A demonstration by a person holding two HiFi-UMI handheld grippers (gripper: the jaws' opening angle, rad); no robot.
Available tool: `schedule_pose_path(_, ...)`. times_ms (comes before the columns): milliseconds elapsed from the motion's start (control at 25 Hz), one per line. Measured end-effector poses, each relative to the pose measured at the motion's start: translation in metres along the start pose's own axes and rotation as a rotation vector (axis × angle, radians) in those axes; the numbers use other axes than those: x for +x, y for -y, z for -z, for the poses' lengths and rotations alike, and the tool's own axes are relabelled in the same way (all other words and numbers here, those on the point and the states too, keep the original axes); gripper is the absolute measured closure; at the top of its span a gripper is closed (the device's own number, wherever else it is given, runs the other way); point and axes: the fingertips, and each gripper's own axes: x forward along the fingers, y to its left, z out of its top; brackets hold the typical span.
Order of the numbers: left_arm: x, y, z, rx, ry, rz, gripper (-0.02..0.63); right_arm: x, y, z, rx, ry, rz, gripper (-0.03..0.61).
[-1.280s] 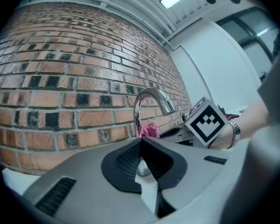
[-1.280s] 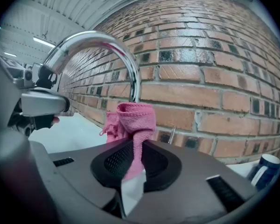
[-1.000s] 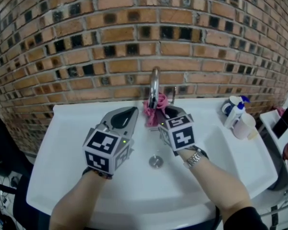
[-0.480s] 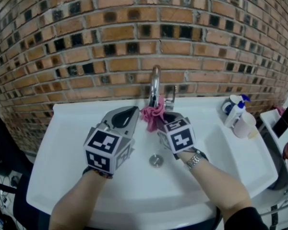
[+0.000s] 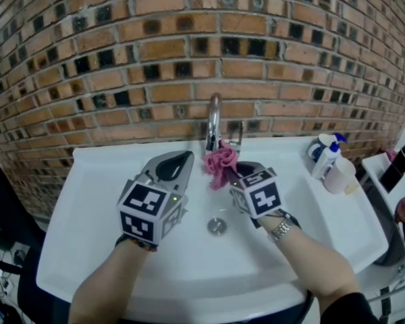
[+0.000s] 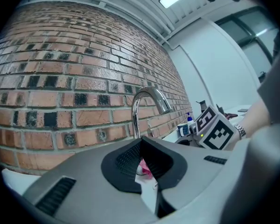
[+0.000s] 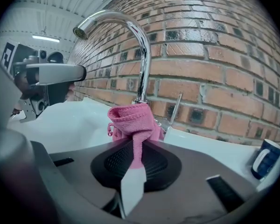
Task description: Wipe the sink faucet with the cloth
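Against the rough red-brown brick wall [image 5: 155, 52] across the upper frame, a glossy white sink [image 5: 88, 181] fills the middle of the head view. A round metal drain [image 5: 217, 226] sits at the centre of its smooth basin. At the back rim, centre frame, stands the faucet [image 5: 214, 123], a slim chrome tube that rises straight and bends over in a high arch, with a thin straight lever [image 5: 240, 132] just to its right.

The cloth [image 5: 220, 164], pink with a soft towelling nap, is bunched into a crumpled knot just below the foot of the faucet. Whether it touches the chrome cannot be told. The right tongs [image 5: 237, 173], right of centre, are closed on it: in the right gripper view a narrow fold of the fabric runs down between the dark ribbed pads, and the rest bulges out beyond the tips.

The left tongs [image 5: 177, 162], left of centre and beside the cloth, have their grey moulded jaws pressed together with nothing held. Both tongs carry cubes printed with black and white square markers. A metal wristwatch [image 5: 281, 229] shows on the arm at lower right.

On the sink's right rim, a white plastic spray bottle [image 5: 327, 155] with a blue top stands by a pale translucent cup [image 5: 339, 177].
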Motion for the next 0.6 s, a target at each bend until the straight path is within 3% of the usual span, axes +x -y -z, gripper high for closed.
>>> schedule_pose_path(600, 0.001, 0.002, 0.004, 0.004, -0.011, 0.004, 0.609, -0.011, 0.057, 0.003, 0.058, 0.013, 0.115, 0.534)
